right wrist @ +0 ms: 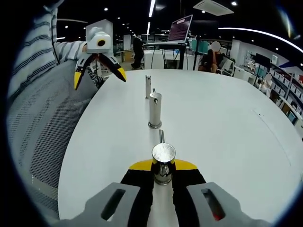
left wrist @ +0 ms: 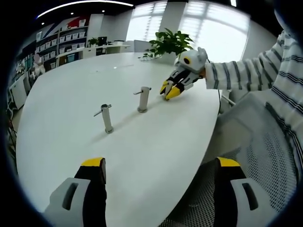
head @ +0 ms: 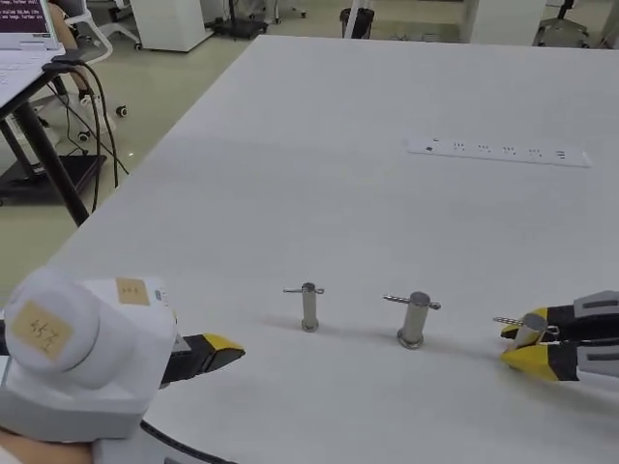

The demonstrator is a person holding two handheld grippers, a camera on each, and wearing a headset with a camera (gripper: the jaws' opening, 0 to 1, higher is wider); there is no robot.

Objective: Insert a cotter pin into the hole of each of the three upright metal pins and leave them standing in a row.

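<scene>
Where the right gripper (right wrist: 163, 166) closes, its yellow-tipped jaws are clamped on the nearest metal pin (right wrist: 164, 156). That pin stands upright between them, with its round cap just above the tips. A cotter pin (right wrist: 161, 136) sticks out of it on the far side of the jaws.

Straight ahead of those jaws, the middle pin (right wrist: 155, 109) stands upright on the white table (right wrist: 227, 142), apart from the tips. The far pin (right wrist: 148, 86) stands behind it on the same line, so the three form a row. In the head view each of these two has a cotter pin crosswise through its top, the second cotter pin (head: 411, 302) in the middle pin and the third cotter pin (head: 303, 290) in the far one.

Beyond the far pin, the left gripper (right wrist: 99, 78) hangs at the table's edge, its jaws spread and gripping nothing. In the left gripper view these jaws rise wide apart, with the table edge and a mesh chair seat (left wrist: 199, 198) between them. The two free pins stand well ahead of them, and the right gripper is past those with a striped sleeve (left wrist: 246, 71) behind it.

Farther off, a potted plant (left wrist: 170, 42) stands at the table's far end. In the head view a white power strip (head: 498, 152) lies well beyond the row.
</scene>
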